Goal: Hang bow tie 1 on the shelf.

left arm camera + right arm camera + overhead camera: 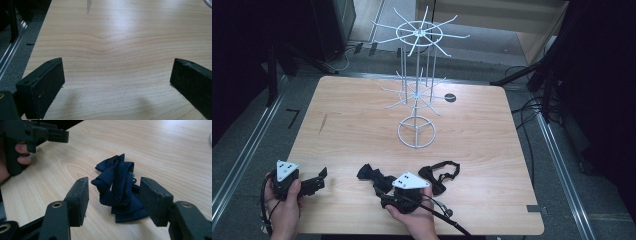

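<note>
The right gripper point(113, 201) stands with its jaws apart on either side of one crumpled dark navy fabric bow tie point(117, 187), its pads clear of the cloth, near the front edge of the light wooden table point(362, 115). A second, black bow tie point(439, 175) lies just beside it. The left gripper point(116, 82), jaws wide apart, rests over bare wood, and one white two-tier wire display rack point(417, 90) stands behind.

You have bare table point(352, 125) ahead of your left gripper point(319, 179), nothing between its jaws. The white wire rack point(417, 95) stands mid-table, its prongs reaching out sideways. Near your right gripper point(113, 195), two bow ties point(374, 175) point(439, 175) crowd the near edge
</note>
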`<action>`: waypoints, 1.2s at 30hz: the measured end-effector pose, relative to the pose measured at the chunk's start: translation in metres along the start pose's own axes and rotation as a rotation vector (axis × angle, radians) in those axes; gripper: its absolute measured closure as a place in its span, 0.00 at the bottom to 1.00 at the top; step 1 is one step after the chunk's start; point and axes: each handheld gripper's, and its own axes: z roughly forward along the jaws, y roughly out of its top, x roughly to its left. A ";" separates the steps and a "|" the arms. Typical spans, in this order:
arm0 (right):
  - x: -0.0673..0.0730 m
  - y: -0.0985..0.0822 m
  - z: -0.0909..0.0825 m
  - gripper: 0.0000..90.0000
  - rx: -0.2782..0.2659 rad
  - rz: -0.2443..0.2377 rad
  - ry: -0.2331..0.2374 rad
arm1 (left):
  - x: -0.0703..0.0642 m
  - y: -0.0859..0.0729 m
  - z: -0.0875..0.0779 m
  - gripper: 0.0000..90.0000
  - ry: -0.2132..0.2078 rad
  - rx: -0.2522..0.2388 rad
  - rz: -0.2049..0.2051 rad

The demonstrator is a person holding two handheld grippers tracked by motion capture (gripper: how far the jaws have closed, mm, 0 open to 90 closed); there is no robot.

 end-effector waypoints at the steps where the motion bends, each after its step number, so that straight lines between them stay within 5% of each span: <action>1: 0.001 -0.001 0.002 0.47 0.007 -0.002 -0.001 | 0.000 0.000 0.000 0.00 0.000 0.000 0.000; 9: 0.014 -0.003 0.016 0.55 0.049 -0.075 -0.061 | 0.000 0.000 0.000 0.00 -0.001 0.002 -0.002; 16: 0.009 -0.004 0.015 0.85 0.063 -0.084 -0.089 | 0.000 0.000 0.000 0.00 -0.002 0.002 -0.001; 21: 0.001 0.001 0.006 0.89 0.027 -0.067 -0.078 | 0.001 0.000 0.000 0.00 -0.005 0.006 -0.002; 31: -0.006 0.016 -0.009 0.90 -0.036 -0.145 -0.114 | 0.001 0.000 0.000 0.00 -0.006 0.009 -0.003; 36: -0.015 0.029 -0.021 0.90 -0.080 -0.146 -0.118 | 0.001 0.000 0.000 0.00 -0.005 0.007 -0.003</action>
